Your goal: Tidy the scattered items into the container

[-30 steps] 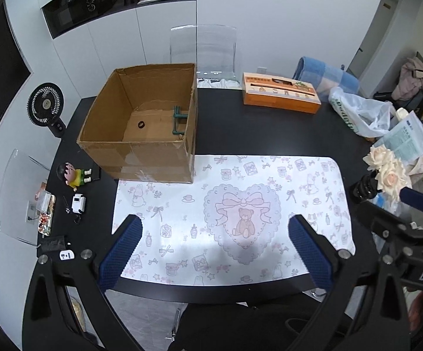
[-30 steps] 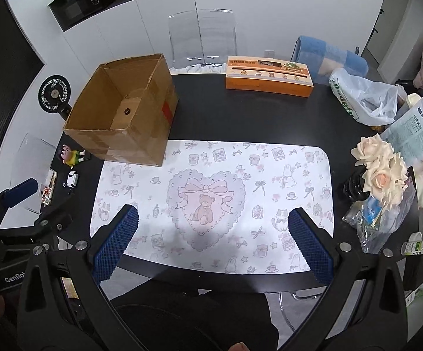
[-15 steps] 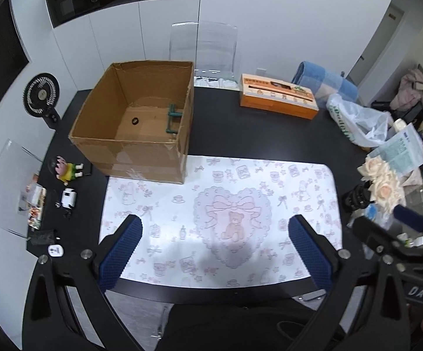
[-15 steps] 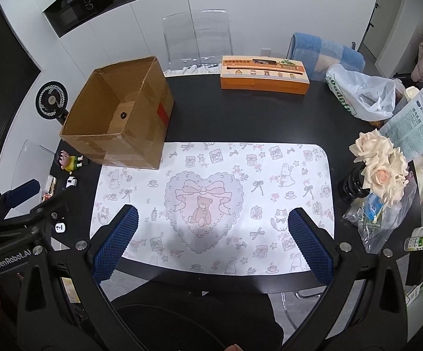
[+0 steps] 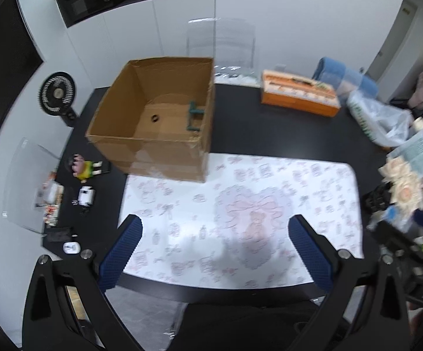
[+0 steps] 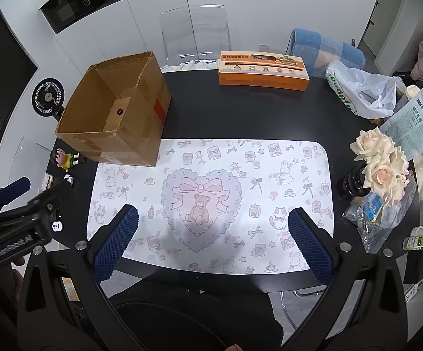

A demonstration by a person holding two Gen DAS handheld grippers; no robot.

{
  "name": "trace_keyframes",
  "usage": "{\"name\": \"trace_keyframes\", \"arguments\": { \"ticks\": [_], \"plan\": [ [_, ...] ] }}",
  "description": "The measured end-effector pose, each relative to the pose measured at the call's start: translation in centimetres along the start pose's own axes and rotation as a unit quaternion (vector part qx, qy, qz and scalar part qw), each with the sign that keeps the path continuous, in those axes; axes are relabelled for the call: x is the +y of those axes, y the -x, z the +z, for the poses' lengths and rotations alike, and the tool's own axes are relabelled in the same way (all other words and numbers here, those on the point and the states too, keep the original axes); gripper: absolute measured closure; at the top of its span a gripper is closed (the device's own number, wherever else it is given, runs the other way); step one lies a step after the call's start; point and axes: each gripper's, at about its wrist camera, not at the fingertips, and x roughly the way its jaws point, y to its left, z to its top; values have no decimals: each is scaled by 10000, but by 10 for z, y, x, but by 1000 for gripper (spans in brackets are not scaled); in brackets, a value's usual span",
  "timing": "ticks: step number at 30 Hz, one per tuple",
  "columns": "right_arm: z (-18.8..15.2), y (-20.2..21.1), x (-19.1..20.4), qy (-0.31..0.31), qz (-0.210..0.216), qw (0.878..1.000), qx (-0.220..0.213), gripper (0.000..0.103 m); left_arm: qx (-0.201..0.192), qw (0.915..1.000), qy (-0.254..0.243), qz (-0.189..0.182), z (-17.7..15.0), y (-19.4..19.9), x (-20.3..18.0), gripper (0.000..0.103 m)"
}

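An open cardboard box (image 5: 153, 120) (image 6: 115, 117) stands at the back left of the black table, with a green object (image 5: 194, 116) lying inside it. My left gripper (image 5: 214, 250) is open and empty, held high above the near edge of the patterned mat (image 5: 240, 216). My right gripper (image 6: 211, 242) is open and empty too, above the mat (image 6: 211, 199). Left of the box lie a small cartoon figure (image 5: 84, 168) (image 6: 63, 159), a small white toy (image 5: 86, 196) and a small white device (image 5: 71, 247).
An orange box (image 6: 262, 71) sits at the back. A white plastic bag (image 6: 360, 93), a paper pack (image 6: 413, 124), roses in a dark vase (image 6: 381, 166) and small bottles crowd the right side. A black fan (image 6: 47, 101) stands at the far left.
Both grippers have pulled back and risen a little, so the box and mat shift in view. Both stay open and nothing on the table has moved.
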Motion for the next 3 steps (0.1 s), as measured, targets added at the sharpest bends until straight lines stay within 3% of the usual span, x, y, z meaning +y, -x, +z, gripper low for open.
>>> {"name": "trace_keyframes", "arguments": {
  "ticks": [3],
  "plan": [
    [0,-1,0,13,7,10000,19,0,22,10000,-6,-75,-3,0,-1,3]
  ]
}}
